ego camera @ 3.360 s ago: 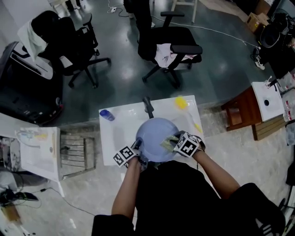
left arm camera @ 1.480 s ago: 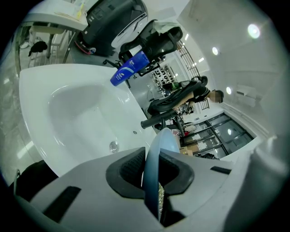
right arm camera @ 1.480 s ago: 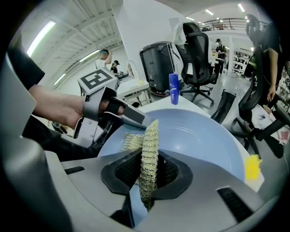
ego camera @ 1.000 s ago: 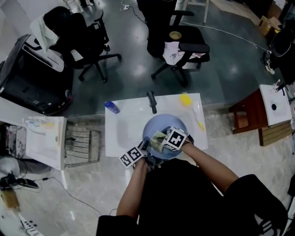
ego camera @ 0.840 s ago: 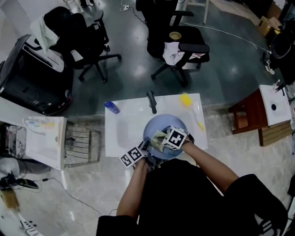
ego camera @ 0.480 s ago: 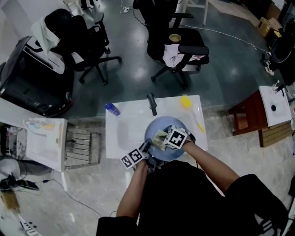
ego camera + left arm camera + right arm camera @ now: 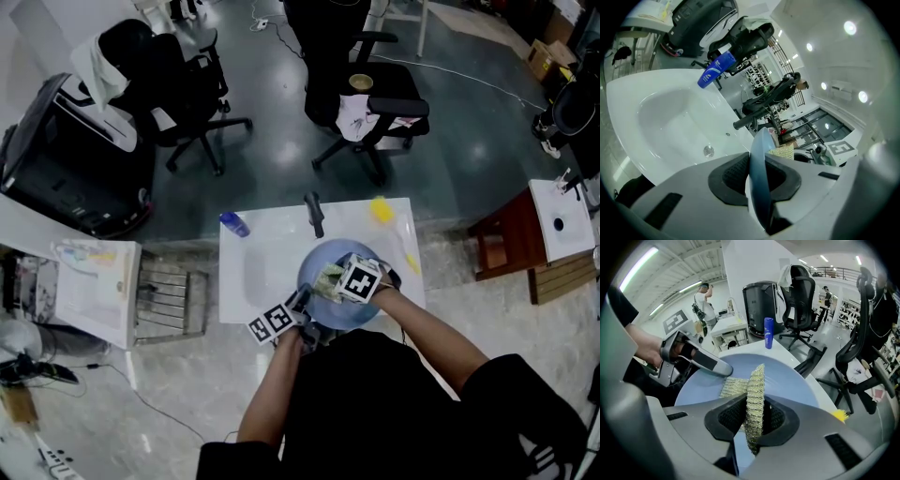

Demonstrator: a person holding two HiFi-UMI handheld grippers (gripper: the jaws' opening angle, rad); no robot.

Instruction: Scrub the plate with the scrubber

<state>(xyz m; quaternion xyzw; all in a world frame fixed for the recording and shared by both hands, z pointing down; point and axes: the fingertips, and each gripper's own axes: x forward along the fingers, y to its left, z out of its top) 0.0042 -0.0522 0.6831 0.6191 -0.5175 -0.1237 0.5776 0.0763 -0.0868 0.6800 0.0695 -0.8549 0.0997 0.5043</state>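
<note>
Over the sink [image 7: 255, 272], we had the left gripper [image 7: 757, 176] clamped on the rim of the plate [image 7: 792, 380] and the right gripper [image 7: 754, 417] pinching the scrubber [image 7: 754, 385] against its face — scrubbing seemed under way, how much remained we couldn't judge

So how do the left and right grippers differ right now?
The left gripper is shut on the rim of the plate; the right gripper is shut on the scrubber. The left grips the plate by its edge; the right sits over its face, with the scrubber against it. Both are clamped, above the sink.
</note>
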